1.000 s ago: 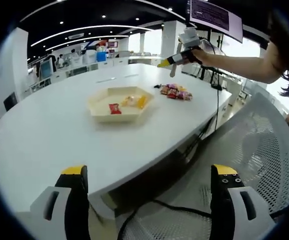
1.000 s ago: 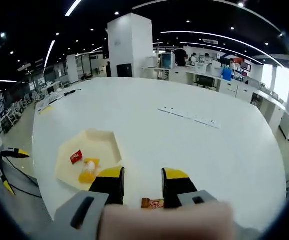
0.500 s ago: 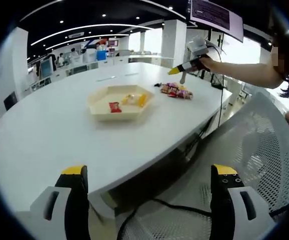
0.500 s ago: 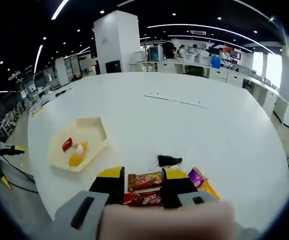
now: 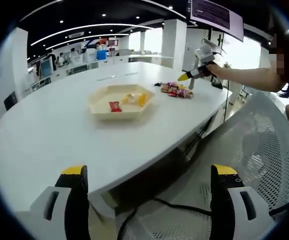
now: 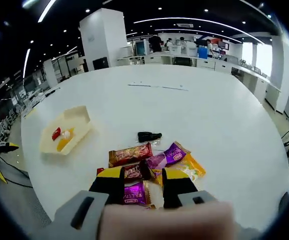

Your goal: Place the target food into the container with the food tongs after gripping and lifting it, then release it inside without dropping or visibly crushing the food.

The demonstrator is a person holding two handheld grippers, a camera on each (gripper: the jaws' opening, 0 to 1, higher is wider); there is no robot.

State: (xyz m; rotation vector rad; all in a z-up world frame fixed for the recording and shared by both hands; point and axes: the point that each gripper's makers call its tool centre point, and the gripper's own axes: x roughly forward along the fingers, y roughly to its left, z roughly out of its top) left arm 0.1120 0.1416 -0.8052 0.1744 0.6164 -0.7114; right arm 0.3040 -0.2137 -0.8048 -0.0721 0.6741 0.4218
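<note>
Over the last second the right tool (image 6: pixel 142 185) has swung down over the pile of wrapped snacks in brown, purple and orange foil (image 6: pixel 152 162), which now sits at lower centre of the right gripper view; its yellow-tipped jaws stand spread and empty just above a purple packet. Pickup looks imminent. The cream hexagonal tray (image 6: pixel 67 135) waits at left. The left tool (image 5: pixel 147 197) hangs spread, off the white table (image 5: pixel 49 130).

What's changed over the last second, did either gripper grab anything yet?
The right gripper has swung from above the tray over to the snack pile, jaws open, nothing gripped. The left gripper stayed put off the table edge, open. Tray contents and table look unchanged.
</note>
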